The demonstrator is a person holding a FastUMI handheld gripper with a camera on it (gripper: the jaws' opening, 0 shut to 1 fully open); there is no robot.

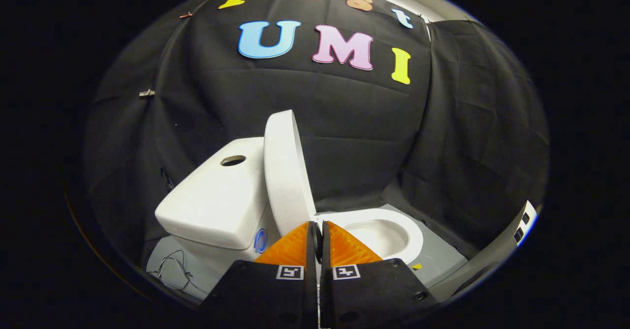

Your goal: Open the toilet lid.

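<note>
Fingers pressed together, holding nothing, just before the upright toilet lid.

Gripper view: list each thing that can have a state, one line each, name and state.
toilet lid: raised, standing upright against the tank.
toilet bowl: uncovered, seat ring down.
tank: top cover on, with an open round hole.
gripper: fingers shut together, holding nothing, just before the lid's base.
</note>
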